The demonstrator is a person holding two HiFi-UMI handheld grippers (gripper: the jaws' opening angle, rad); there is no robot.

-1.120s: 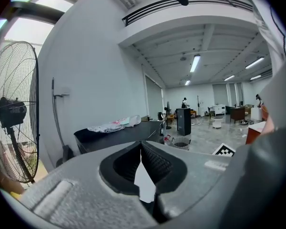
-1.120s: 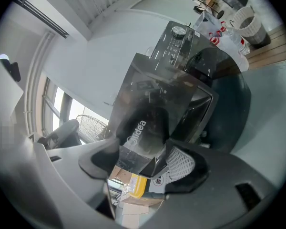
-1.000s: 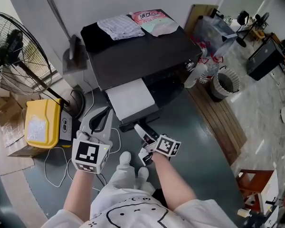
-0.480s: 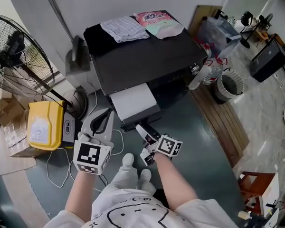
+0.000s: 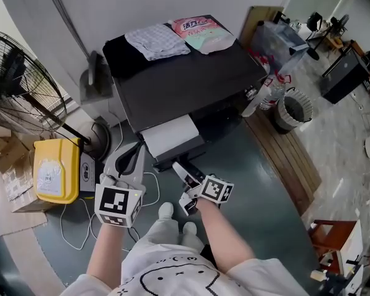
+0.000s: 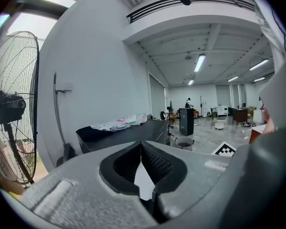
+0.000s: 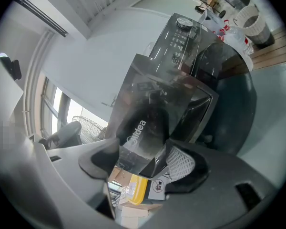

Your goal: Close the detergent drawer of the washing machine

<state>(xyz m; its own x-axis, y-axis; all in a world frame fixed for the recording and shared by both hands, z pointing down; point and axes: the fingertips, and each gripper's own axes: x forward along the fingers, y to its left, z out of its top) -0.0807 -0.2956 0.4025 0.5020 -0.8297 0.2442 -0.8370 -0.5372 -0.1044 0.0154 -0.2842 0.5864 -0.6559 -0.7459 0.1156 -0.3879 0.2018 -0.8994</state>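
The black washing machine [image 5: 185, 85] stands below me, its white detergent drawer [image 5: 169, 134] pulled out toward me. The drawer's glossy dark front panel [image 7: 148, 123] sits between the jaws of my right gripper [image 7: 145, 161], which stand apart on either side of it. In the head view the right gripper [image 5: 182, 185] is at the drawer's front end. My left gripper [image 5: 134, 156] hangs left of the drawer, apart from it, its tips together with nothing held. The left gripper view shows that gripper [image 6: 141, 144] pointing at the machine's top [image 6: 124, 132].
A checked cloth [image 5: 157, 40] and a pink bag [image 5: 200, 29] lie on the machine. A large fan [image 5: 18, 85] and a yellow box [image 5: 52, 171] stand at the left, with cables on the floor. A waste basket [image 5: 291, 110] and a wooden board [image 5: 283, 153] are at the right.
The head view shifts slightly. Both grippers stay almost where they were, and the drawer is out about as far as before.
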